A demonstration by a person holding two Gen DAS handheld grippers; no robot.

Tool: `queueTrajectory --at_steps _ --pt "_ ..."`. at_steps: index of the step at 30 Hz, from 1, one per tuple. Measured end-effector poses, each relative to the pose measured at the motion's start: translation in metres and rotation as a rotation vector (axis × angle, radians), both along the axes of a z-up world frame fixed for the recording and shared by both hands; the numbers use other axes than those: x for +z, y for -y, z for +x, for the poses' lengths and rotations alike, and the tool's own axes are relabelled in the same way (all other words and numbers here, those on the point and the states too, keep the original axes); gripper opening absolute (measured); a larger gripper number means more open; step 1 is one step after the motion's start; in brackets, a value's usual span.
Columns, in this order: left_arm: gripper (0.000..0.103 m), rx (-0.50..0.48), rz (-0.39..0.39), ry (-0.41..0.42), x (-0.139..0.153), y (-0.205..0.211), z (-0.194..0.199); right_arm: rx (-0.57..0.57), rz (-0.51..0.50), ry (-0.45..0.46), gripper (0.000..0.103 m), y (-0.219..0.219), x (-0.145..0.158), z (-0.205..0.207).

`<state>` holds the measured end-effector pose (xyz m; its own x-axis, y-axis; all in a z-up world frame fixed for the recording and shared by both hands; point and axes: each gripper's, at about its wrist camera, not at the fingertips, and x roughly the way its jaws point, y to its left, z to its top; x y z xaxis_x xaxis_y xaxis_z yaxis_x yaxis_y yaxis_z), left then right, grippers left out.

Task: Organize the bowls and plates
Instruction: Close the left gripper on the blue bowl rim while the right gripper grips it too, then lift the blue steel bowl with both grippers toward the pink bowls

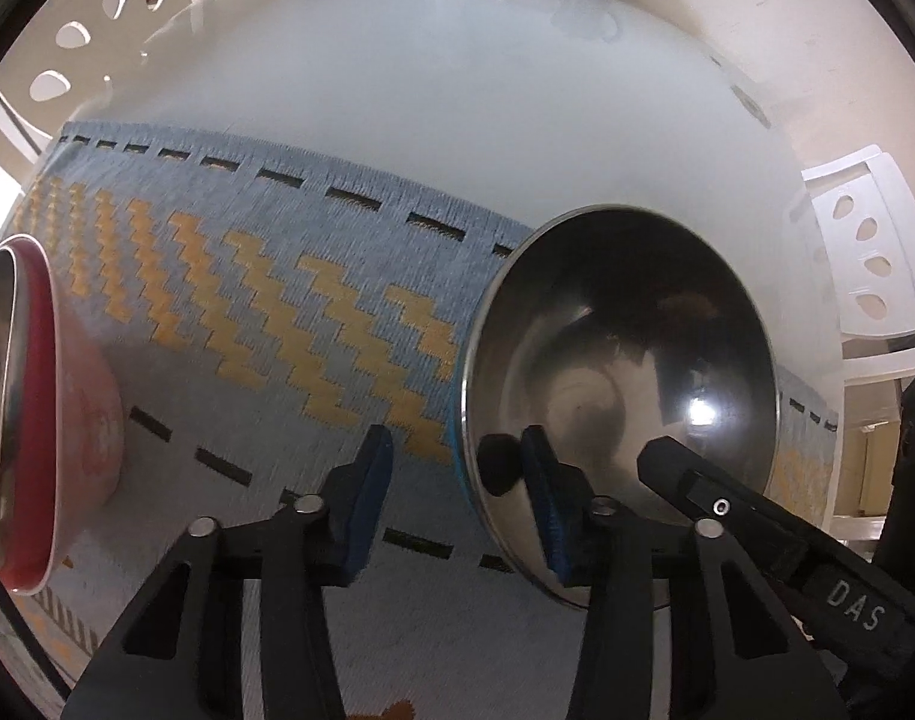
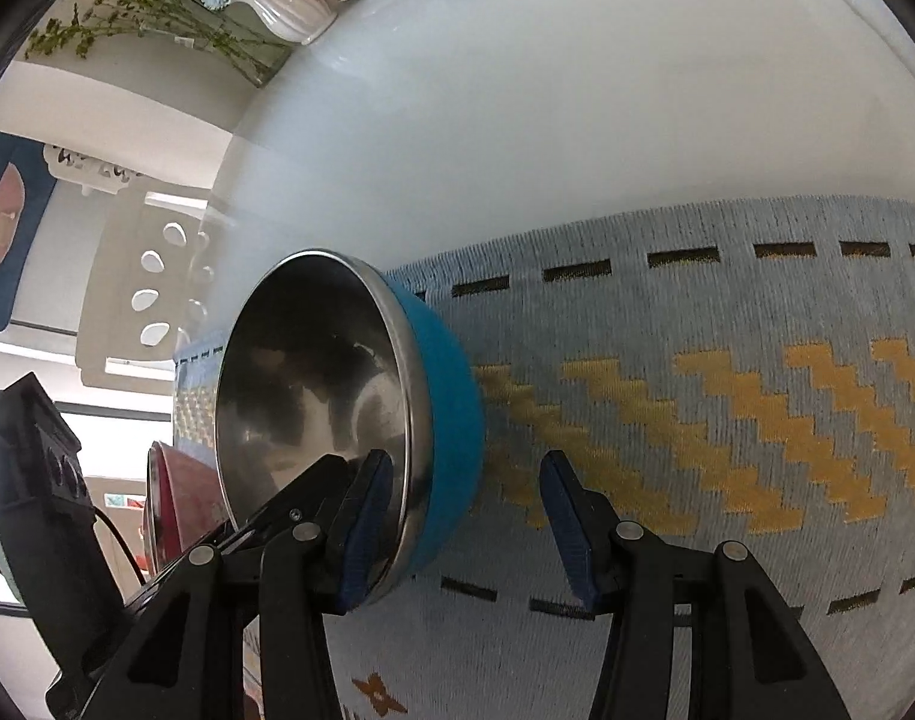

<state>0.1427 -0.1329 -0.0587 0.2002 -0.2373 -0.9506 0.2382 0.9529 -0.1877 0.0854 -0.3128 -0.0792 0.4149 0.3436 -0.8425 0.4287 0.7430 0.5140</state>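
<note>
Evidently the sorting is at an early stage: the blue bowl (image 1: 619,384), steel-lined, sits on the woven mat (image 1: 265,300) at the right of the left wrist frame, and the red bowl (image 1: 31,420) stands well apart at the left edge, the two not yet stacked. No plates are visible.

Both tongs stand spread, pinching nothing. The left gripper (image 1: 457,498) straddles the blue bowl's near rim, one finger inside, one outside. The right gripper (image 2: 466,516) straddles the same rim likewise, at lower centre of its frame. Closing on the rim appears to be the next requirement.
</note>
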Motion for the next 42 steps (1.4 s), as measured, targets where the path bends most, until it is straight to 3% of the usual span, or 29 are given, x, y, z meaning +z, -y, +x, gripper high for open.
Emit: queueTrajectory --at_steps 2,5,9,19,42 --pt "0.021 -0.003 -0.026 0.007 0.002 0.000 0.001 -0.004 -0.016 0.004 0.035 -0.002 0.000 0.002" --pt "0.014 -0.008 -0.040 0.013 0.005 0.002 0.001 -0.006 0.033 0.018 0.025 -0.006 -0.004 0.005" --pt "0.013 0.000 -0.043 0.005 0.005 0.002 0.002 -0.007 -0.013 0.024 0.024 -0.013 0.000 0.007" --pt "0.011 0.028 -0.060 0.001 0.010 -0.017 -0.001 -0.012 -0.016 0.039 0.023 -0.014 0.010 0.003" --pt "0.011 0.034 -0.111 0.074 0.062 -0.063 -0.009 -0.023 -0.046 0.112 0.023 -0.058 0.060 -0.004"
